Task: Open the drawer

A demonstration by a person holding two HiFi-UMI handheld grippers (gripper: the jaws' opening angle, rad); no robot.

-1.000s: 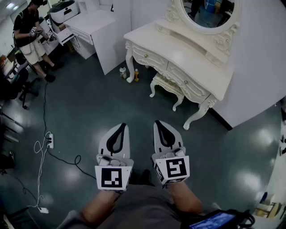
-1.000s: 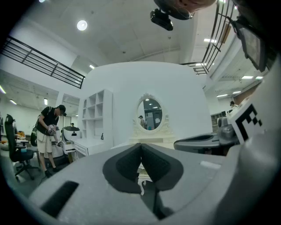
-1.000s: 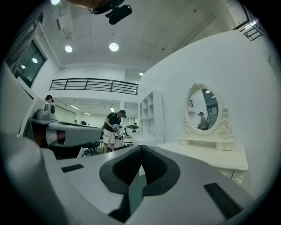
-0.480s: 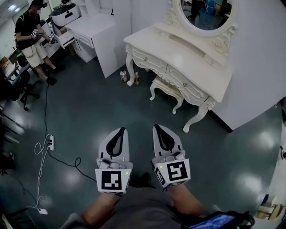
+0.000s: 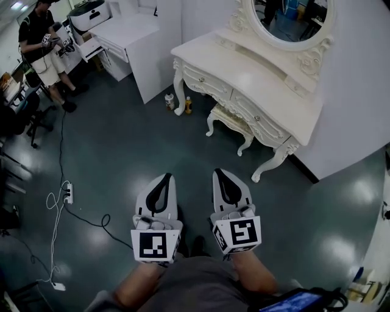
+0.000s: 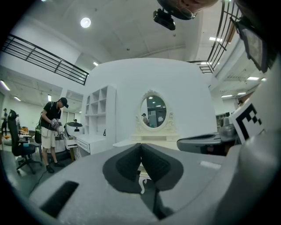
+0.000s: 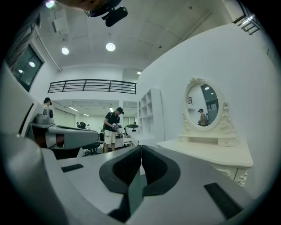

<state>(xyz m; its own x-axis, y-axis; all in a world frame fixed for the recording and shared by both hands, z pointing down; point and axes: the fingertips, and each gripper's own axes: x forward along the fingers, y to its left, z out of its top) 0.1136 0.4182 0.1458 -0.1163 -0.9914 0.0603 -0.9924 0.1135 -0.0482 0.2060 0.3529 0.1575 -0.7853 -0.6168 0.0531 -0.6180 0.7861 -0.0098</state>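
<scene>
A cream dressing table [image 5: 256,76] with an oval mirror [image 5: 286,18] stands against the white wall ahead of me. Its front has two drawers with small knobs, a left drawer [image 5: 204,79] and a right drawer [image 5: 259,119], and both look closed. My left gripper [image 5: 166,177] and right gripper [image 5: 219,173] are side by side over the dark floor, well short of the table. Both are shut with nothing between their jaws. In the left gripper view the table [image 6: 151,141] shows beyond the closed tips [image 6: 141,147]. In the right gripper view the table [image 7: 215,151] lies to the right.
A small cream stool [image 5: 228,119] is tucked under the table. Two bottles [image 5: 169,100] stand on the floor by its left leg. A white desk [image 5: 131,33] with a person [image 5: 36,42] beside it is at the far left. A power strip with cables [image 5: 68,192] lies on the floor to my left.
Both grippers have shifted slightly in the head view and stay shut. The dressing table sits a little further right in the picture.
</scene>
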